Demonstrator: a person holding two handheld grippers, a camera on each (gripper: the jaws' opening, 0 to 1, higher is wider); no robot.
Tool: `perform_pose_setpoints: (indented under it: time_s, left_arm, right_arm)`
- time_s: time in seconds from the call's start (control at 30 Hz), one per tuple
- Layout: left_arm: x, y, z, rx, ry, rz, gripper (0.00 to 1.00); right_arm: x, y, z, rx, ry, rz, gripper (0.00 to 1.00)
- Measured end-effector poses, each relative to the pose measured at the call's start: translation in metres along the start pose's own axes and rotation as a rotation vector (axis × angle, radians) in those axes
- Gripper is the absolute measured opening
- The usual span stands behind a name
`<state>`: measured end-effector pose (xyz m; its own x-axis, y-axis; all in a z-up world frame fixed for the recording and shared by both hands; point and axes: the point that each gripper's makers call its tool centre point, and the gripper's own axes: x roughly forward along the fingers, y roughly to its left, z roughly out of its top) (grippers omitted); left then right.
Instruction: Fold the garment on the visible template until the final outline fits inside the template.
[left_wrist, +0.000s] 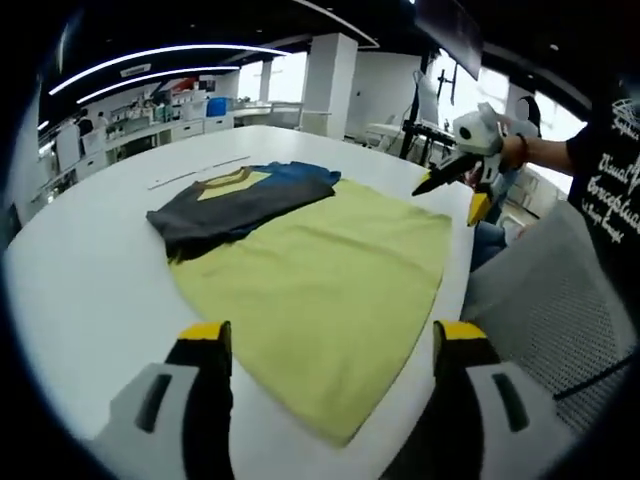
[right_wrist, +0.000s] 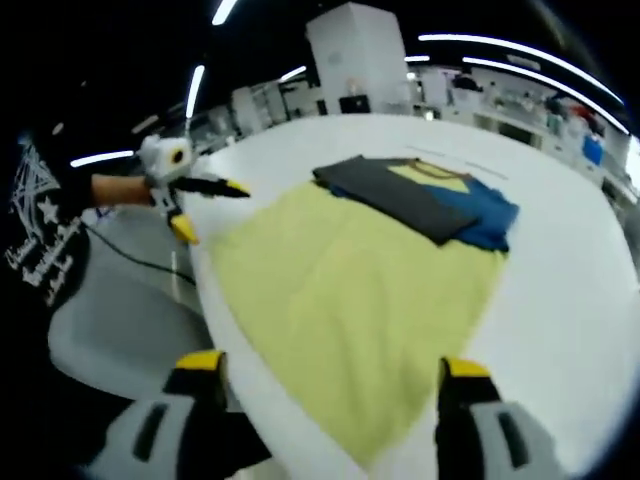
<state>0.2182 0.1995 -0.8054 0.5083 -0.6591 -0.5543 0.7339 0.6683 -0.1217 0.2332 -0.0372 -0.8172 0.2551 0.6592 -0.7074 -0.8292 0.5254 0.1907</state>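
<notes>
Yellow-green fabric makes up most of the garment (left_wrist: 320, 290), a shirt lying flat on the white table (left_wrist: 90, 270). Its dark grey and blue sleeves (left_wrist: 240, 200) are folded in over the collar end, away from both cameras. The hem end reaches the table edge nearest the person; whether it hangs over cannot be made out. Template outline: not distinguishable under or around the shirt. Two thin pale strips (left_wrist: 195, 172) lie on the table beyond the collar; nature unclear.

Left gripper (left_wrist: 330, 345): jaws spread wide, yellow tips apart above the hem, nothing between them. Contact with fabric uncertain.

Right gripper (right_wrist: 335, 375): jaws likewise spread and empty, over the shirt's hem corner at the table edge. In the left gripper view it hangs beside the shirt's side edge, held in a hand (left_wrist: 512, 150).

Background benches are blurred.
</notes>
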Motion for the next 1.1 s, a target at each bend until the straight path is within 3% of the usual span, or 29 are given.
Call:
perform_pose_setpoints:
  time_s: [0.3,0.43,0.7,0.8,0.9,1.1]
  left_arm:
    - [0.004,-0.008,-0.023,0.087,0.085,-0.023,0.59]
    - [0.004,-0.012,-0.03,0.151,0.117,-0.025,0.49]
    - [0.005,-0.013,-0.045,0.22,0.184,-0.039,0.45]
    - [0.005,-0.013,-0.04,0.198,0.151,-0.043,0.45]
    - [0.006,-0.012,-0.039,0.197,0.141,-0.044,0.46]
    - [0.007,-0.008,-0.035,0.194,0.137,-0.038,0.4]
  right_arm:
    - [0.001,-0.01,-0.024,-0.15,0.087,-0.051,0.61]
    - [0.003,-0.011,-0.032,-0.168,0.105,-0.054,0.54]
    - [0.003,-0.022,-0.038,-0.214,0.126,-0.065,0.43]
    - [0.003,-0.022,-0.041,-0.267,0.156,-0.063,0.44]
    - [0.003,-0.023,-0.04,-0.248,0.144,-0.061,0.43]
    - [0.004,-0.038,-0.033,-0.205,0.112,-0.106,0.28]
